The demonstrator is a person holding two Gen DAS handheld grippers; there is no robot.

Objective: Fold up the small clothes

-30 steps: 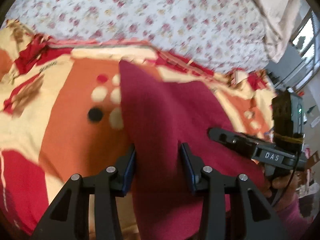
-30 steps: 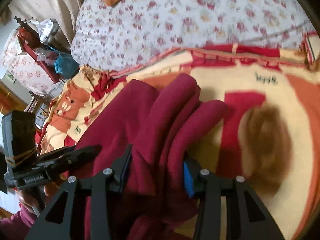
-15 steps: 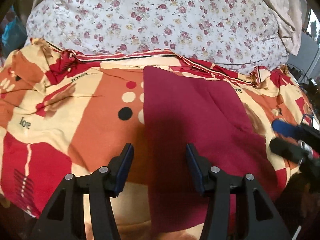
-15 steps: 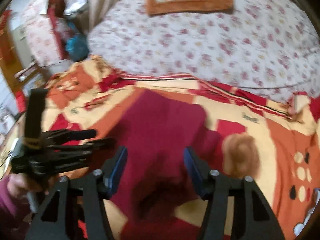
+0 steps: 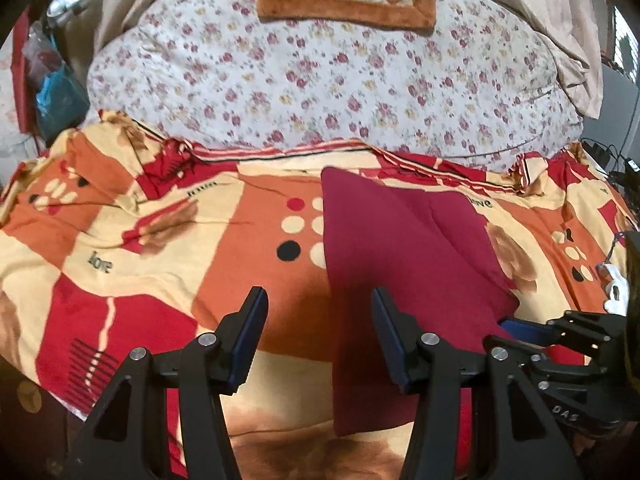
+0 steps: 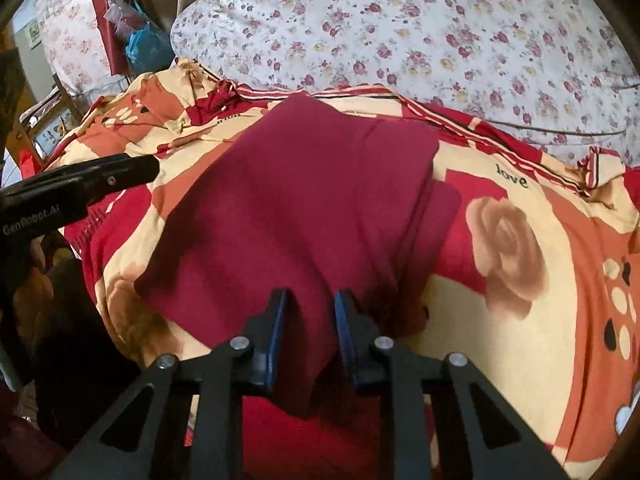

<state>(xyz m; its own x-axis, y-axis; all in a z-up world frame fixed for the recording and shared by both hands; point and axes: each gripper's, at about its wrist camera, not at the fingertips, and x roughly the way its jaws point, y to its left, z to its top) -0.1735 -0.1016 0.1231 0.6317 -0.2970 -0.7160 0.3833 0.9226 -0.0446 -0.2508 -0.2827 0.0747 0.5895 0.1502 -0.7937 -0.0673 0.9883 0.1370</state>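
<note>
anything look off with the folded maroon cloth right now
Mostly neat, but the maroon cloth has an under layer poking out along its right edge, so the fold is uneven. The right hand-held gripper pinches its near edge.

The maroon garment (image 6: 304, 200) looks like matt, smooth knit cloth, the patterned bedsheet (image 5: 120, 248) perhaps thin cotton.

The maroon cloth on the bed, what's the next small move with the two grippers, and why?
Probably bring the left gripper down onto the near left edge of the maroon cloth and close it. Its jaws stand open above the cloth's left edge with nothing between them, while the right gripper pinches the near edge. Two held points would let the cloth fold evenly over the patterned bedsheet.
</note>
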